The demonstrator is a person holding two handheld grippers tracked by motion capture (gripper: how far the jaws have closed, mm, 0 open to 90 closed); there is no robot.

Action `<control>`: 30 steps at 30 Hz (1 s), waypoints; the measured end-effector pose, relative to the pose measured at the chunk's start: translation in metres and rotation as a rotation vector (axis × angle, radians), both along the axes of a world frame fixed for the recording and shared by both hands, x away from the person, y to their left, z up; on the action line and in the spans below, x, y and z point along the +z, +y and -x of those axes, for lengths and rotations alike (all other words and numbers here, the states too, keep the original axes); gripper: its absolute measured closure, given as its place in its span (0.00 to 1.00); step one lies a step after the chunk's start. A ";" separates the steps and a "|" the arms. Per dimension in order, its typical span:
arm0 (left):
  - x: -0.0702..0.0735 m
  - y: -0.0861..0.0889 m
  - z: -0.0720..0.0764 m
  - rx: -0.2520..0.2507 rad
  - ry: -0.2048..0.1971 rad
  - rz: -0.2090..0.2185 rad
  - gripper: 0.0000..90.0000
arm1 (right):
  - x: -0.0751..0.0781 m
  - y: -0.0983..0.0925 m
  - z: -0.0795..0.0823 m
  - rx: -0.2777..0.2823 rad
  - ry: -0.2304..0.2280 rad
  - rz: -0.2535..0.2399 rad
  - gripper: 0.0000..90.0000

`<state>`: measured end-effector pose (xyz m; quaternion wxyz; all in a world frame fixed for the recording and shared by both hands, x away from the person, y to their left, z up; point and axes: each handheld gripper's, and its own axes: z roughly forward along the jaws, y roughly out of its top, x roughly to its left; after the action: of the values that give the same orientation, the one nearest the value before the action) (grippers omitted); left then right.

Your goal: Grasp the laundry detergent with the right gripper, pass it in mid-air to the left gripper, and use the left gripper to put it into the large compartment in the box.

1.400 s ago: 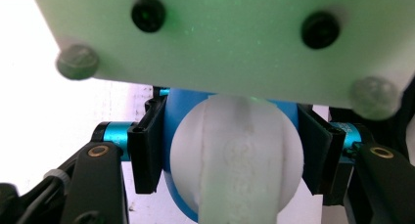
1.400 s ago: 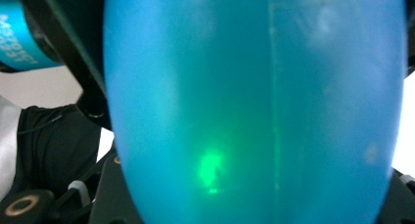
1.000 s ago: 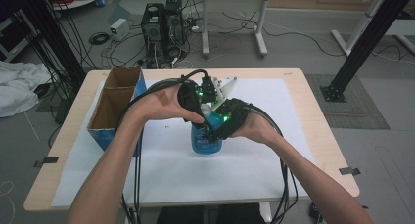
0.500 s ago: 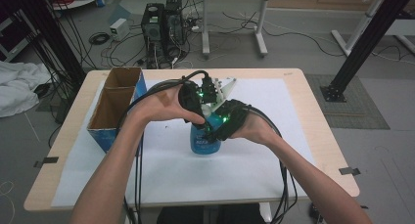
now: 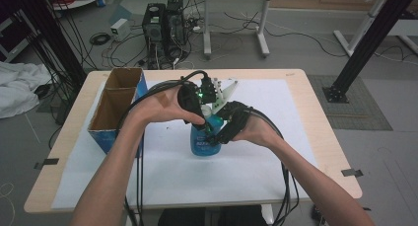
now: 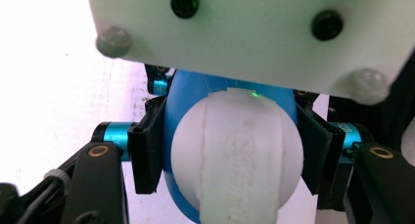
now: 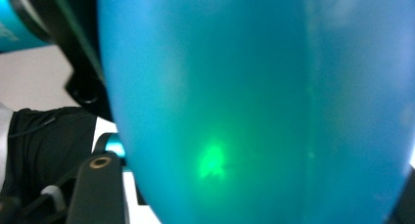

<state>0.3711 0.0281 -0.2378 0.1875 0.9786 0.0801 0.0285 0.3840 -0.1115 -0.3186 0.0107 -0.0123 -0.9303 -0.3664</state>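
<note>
1. Clearly the left gripper (image 6: 230,150) pinches the white cap (image 6: 237,150) of the blue bottle (image 5: 203,139); the right gripper (image 5: 223,130) presses against its body, jaw state indiscernible.
2. Likely uncapping; next calls for twisting while bracing the bottle, which stands mid-table (image 5: 296,88) beside the cardboard box (image 5: 111,112).

bottle label (image 5: 201,146): white print on the blue front, below the left gripper (image 5: 207,95); too small and blurred to read
cap lettering (image 6: 244,150): raised letters on the white cap between the left gripper's jaws; illegible
bottle wall (image 7: 254,106): close against the right gripper; no print legible
</note>
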 end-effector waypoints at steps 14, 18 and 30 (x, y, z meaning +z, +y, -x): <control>0.000 0.002 0.000 0.007 0.004 -0.020 0.42 | -0.001 -0.003 0.001 -0.013 0.023 -0.002 0.26; 0.002 0.002 0.000 0.014 0.003 -0.015 0.42 | 0.000 -0.005 0.001 -0.016 0.011 0.003 0.25; 0.010 0.010 -0.002 0.051 0.008 -0.033 0.42 | 0.001 -0.023 0.003 -0.056 -0.036 0.069 0.15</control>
<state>0.3732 0.0386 -0.2275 0.1702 0.9793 0.1053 0.0309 0.3813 -0.1343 -0.3172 -0.0165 -0.0321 -0.9418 -0.3343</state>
